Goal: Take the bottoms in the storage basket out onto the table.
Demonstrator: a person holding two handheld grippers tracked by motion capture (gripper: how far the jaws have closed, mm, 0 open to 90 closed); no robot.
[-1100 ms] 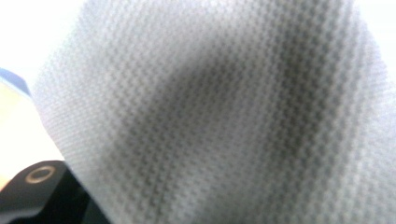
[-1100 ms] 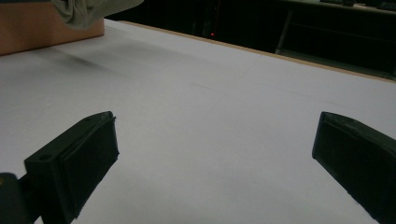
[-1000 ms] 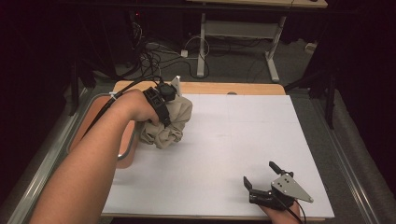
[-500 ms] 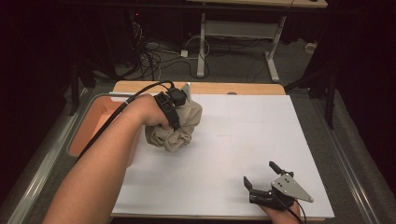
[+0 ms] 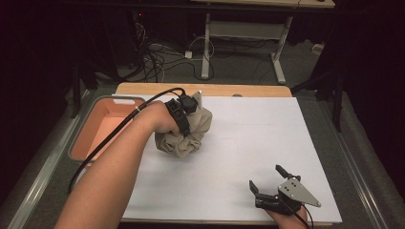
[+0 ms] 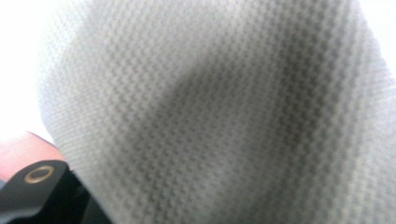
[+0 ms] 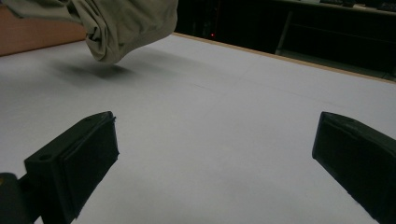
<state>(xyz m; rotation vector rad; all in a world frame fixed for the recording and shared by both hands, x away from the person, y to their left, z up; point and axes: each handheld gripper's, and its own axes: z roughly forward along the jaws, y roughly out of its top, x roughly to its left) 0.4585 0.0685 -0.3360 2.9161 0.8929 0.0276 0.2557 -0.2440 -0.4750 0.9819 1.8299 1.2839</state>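
A crumpled beige cloth [image 5: 187, 138] hangs bunched under my left gripper [image 5: 187, 109], which is shut on its top; the jaws are buried in the fabric. In the right gripper view the cloth [image 7: 122, 28] floats just above the white table with its shadow beneath. Close up, the woven cloth [image 6: 224, 107] covers most of the left gripper view, with one black jaw at the bottom left. My right gripper [image 5: 265, 177] rests at the table's near right edge, open, nothing between its fingers [image 7: 74, 163].
An orange bin [image 5: 102, 126] sits off the left side of the white table [image 5: 267, 138], beside the cloth. A wooden strip [image 5: 229, 89] runs along the far edge. Beyond it are desk legs and cables on the floor.
My left arm has carried the cloth rightward, from beside the bin to over the white table. The right gripper has stayed put.
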